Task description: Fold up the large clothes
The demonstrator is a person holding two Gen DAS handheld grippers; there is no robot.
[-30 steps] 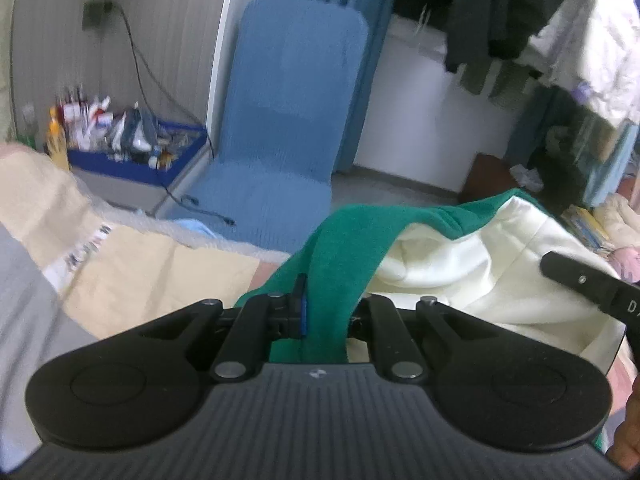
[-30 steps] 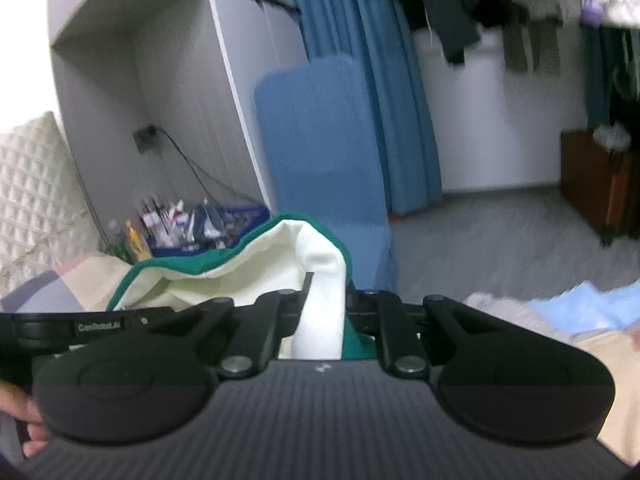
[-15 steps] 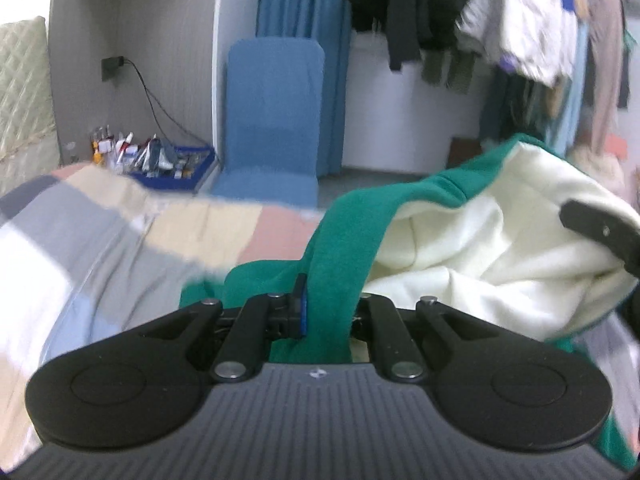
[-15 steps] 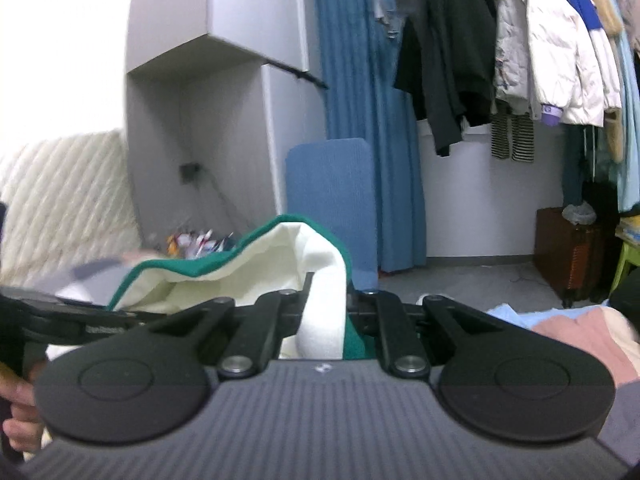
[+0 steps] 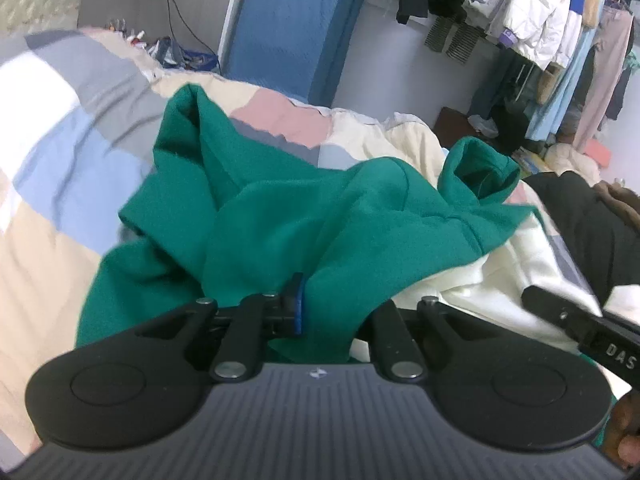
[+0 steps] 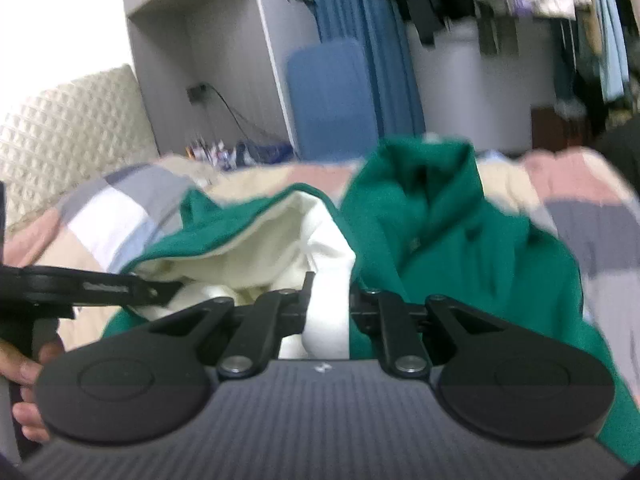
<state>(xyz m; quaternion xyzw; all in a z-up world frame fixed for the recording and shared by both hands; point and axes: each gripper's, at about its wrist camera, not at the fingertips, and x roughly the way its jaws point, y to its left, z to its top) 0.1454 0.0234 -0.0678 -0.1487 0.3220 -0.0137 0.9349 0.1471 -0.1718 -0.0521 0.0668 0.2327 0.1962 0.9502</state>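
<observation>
The left gripper [image 5: 326, 312] was clenched on a fold of the green sweater [image 5: 280, 216], and the right gripper [image 6: 330, 306] was clamped on its cream lining [image 6: 256, 256]. The sweater lay bunched on the patchwork bedspread [image 5: 80, 120], stretched between the two grippers, with a blue chair [image 5: 280, 28] standing beyond the bed.

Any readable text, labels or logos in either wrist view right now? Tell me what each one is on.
"DAS": white letters on the black arm of the right gripper, cut off at the left wrist view's edge.
White lettering on the left gripper in the right wrist view: too blurred to read.
Small white emblem on each gripper body: a mark, not text.
Bottles beside the bed: labels too small.
</observation>
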